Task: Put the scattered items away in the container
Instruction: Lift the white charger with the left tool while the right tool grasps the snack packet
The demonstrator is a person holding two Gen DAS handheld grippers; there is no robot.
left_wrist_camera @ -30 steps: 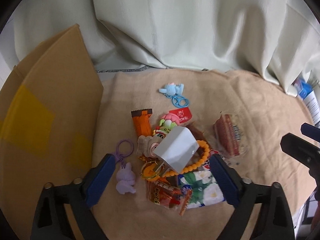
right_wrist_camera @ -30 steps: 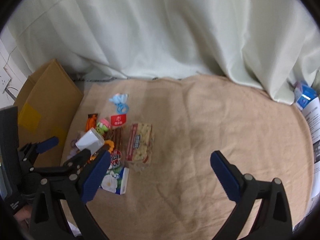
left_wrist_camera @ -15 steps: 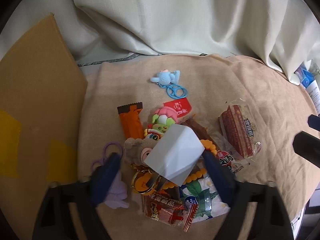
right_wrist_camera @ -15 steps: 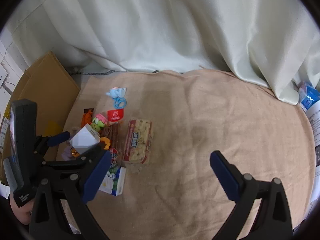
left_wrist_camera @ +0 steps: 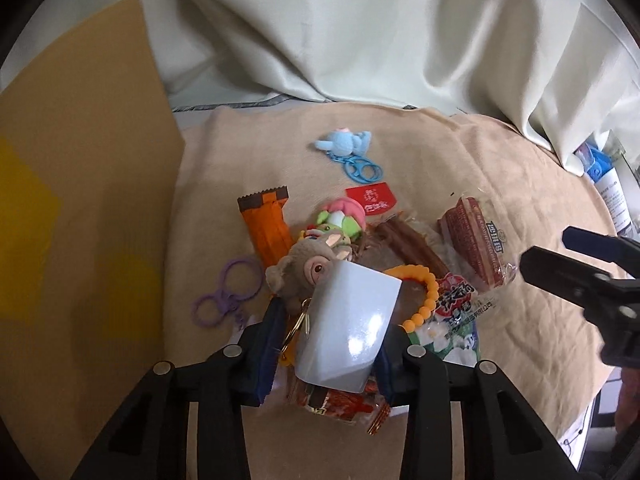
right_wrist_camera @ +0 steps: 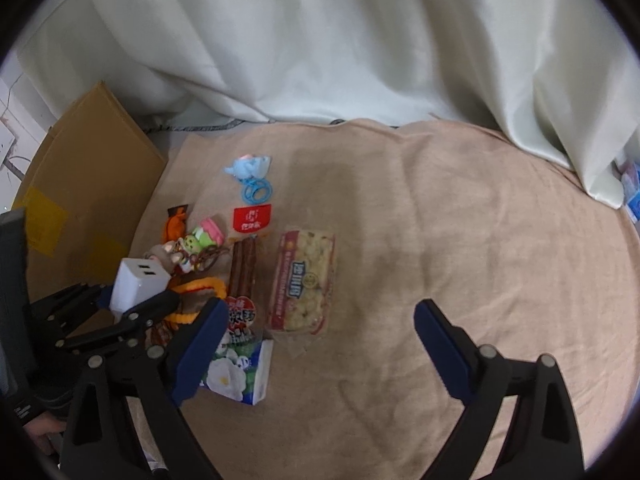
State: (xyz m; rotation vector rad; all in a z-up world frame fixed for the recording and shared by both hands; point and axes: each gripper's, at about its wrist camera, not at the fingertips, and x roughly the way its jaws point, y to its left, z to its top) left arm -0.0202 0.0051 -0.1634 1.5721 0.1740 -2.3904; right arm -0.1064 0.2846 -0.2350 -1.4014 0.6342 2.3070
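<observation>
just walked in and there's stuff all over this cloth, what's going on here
A person holding a gripper in each hand is tidying a pile of snacks and keychains on a tan cloth. The left gripper is closed on a white charger block at the near edge of the pile. The right gripper is open and empty, beside a packaged snack cake. A blue keychain lies apart at the far end. A cardboard box stands to the left.

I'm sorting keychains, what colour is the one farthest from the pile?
Light blue, toy and ring alike; clearest in the left wrist view.
</observation>
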